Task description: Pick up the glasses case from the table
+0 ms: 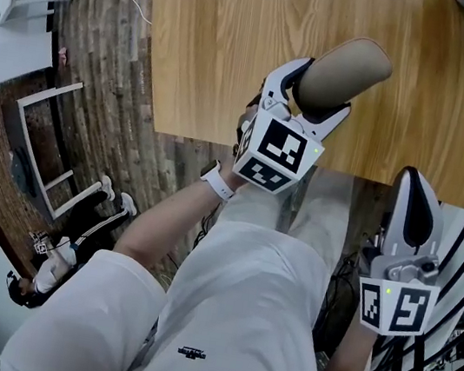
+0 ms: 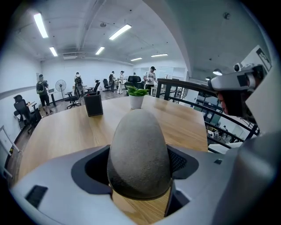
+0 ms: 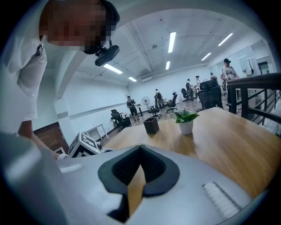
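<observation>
The glasses case (image 1: 346, 70) is a rounded, tan-grey felt pouch. My left gripper (image 1: 317, 95) is shut on it and holds it just above the near edge of the wooden table (image 1: 229, 48). In the left gripper view the case (image 2: 138, 151) fills the space between the jaws and points toward the table's far end. My right gripper (image 1: 413, 186) hangs lower at the right, off the table's near edge and over the person's lap. Its jaws are shut with nothing in them, and in the right gripper view (image 3: 139, 153) they meet at the tips.
A potted plant (image 2: 137, 97) and a black box (image 2: 93, 104) stand at the far end of the table. A black railing (image 2: 193, 94) runs along the table's right side. White frames (image 1: 41, 140) stand on the floor at the left. Several people stand far behind.
</observation>
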A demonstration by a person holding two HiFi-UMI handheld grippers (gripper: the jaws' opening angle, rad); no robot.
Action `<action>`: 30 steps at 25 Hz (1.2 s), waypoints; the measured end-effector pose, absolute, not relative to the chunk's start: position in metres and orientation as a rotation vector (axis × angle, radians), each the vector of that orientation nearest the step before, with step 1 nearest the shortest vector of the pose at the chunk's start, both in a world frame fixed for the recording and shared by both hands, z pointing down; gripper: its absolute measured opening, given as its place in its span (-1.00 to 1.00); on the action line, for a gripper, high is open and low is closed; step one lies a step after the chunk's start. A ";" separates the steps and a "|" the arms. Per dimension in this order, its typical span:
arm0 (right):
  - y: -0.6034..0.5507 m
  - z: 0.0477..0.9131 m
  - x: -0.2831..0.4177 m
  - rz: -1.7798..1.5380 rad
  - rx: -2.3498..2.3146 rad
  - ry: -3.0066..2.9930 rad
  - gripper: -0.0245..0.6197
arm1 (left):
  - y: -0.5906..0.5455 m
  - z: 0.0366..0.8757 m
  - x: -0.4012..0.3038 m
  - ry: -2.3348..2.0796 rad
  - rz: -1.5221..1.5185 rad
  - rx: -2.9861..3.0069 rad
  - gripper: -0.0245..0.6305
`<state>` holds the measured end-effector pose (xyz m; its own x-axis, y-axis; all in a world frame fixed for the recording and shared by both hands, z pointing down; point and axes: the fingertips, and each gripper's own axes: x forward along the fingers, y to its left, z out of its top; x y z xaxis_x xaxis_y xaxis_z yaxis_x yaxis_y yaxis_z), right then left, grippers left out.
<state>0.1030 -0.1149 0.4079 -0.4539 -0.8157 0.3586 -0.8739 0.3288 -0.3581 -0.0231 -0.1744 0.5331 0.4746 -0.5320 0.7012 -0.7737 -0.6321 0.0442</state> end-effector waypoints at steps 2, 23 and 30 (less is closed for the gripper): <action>-0.108 0.400 0.103 0.758 1.584 -2.463 -0.89 | -0.168 0.523 -0.028 -1.105 0.932 2.372 0.20; -0.066 0.320 0.109 0.519 1.683 -2.393 -0.89 | -0.118 0.403 -0.078 -1.198 0.800 2.409 0.20; -0.056 0.297 0.115 0.466 1.763 -2.324 -0.89 | -0.106 0.375 -0.102 -1.225 0.745 2.399 0.20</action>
<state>0.1150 -0.0562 0.2967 -0.2765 -0.9014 0.3331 -0.9602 0.2447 -0.1348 -0.1016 -0.1063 0.3750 0.4892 -0.6395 0.5931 -0.8207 -0.5676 0.0648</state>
